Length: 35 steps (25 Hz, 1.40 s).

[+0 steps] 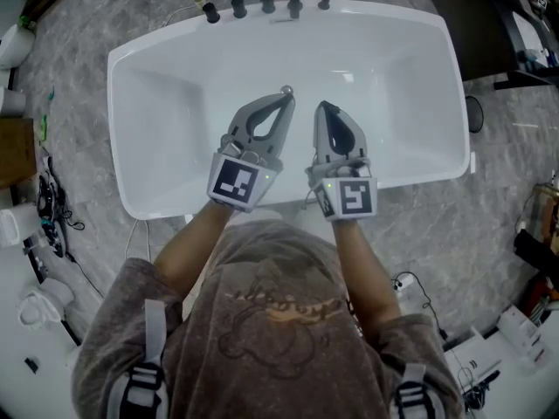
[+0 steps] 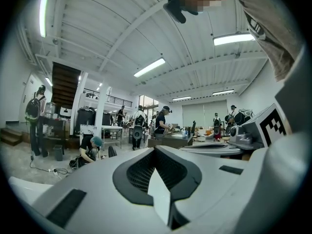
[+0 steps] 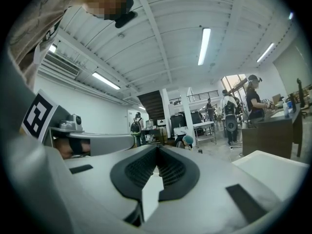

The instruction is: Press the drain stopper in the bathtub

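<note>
I can't tell whether my left tongs (image 1: 286, 97) touch the small round chrome drain stopper (image 1: 286, 88) — too tiny.

A: Floor, head view?
B: Grey marbled floor (image 1: 87, 51). Black cables (image 1: 54, 203) lie tangled at the left, near a brown box (image 1: 13, 151). A white socket block (image 1: 403, 282) with its lead lies lower right.
A: Top edge?
B: A row of black fittings (image 1: 238, 7). A dark desk (image 1: 467, 24) fills the right corner.
A: Gripper views?
B: An open hall. White ribbed ceiling (image 2: 97, 33), strip lamps (image 2: 149, 67) lit. Dark stairs (image 2: 66, 84) at left, and a person with a backpack (image 2: 34, 111) stands by them. Another person in a teal cap (image 2: 92, 147) crouches on the ground. In the right gripper view, a person in a cap (image 3: 253, 99) stands at a bench (image 3: 268, 130).
</note>
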Tool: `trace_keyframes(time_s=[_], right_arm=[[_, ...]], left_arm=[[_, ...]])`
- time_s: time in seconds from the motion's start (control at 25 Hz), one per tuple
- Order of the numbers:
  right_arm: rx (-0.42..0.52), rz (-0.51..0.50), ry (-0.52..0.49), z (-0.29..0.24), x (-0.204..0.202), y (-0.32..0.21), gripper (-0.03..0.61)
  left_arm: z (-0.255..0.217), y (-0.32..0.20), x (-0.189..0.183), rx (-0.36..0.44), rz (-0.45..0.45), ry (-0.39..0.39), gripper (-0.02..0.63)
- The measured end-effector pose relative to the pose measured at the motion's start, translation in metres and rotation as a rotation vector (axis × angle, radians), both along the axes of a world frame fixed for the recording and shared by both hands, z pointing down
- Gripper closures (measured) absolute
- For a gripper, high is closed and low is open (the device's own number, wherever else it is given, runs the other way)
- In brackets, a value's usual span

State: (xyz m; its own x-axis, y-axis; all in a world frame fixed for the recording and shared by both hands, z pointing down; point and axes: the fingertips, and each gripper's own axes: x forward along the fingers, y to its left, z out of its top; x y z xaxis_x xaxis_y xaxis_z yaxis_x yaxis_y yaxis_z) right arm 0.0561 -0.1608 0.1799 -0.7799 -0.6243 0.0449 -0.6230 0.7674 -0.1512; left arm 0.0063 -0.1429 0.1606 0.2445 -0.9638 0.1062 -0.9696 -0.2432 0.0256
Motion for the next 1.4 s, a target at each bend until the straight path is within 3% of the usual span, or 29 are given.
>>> trace_keyframes(time_s=[0.6, 1.4], right_arm=[[0.006, -0.063, -0.015, 0.059, -0.018, -0.042, 0.58], [0.003, -0.116, -0.013, 0.193, -0.034, -0.093, 0.58]], left_arm=[[0.069, -0.036, -0.012, 0.014, -0.045, -0.015, 0.614], [0.206, -0.082, -0.037, 0.022, -0.101, 0.001, 0.612]])
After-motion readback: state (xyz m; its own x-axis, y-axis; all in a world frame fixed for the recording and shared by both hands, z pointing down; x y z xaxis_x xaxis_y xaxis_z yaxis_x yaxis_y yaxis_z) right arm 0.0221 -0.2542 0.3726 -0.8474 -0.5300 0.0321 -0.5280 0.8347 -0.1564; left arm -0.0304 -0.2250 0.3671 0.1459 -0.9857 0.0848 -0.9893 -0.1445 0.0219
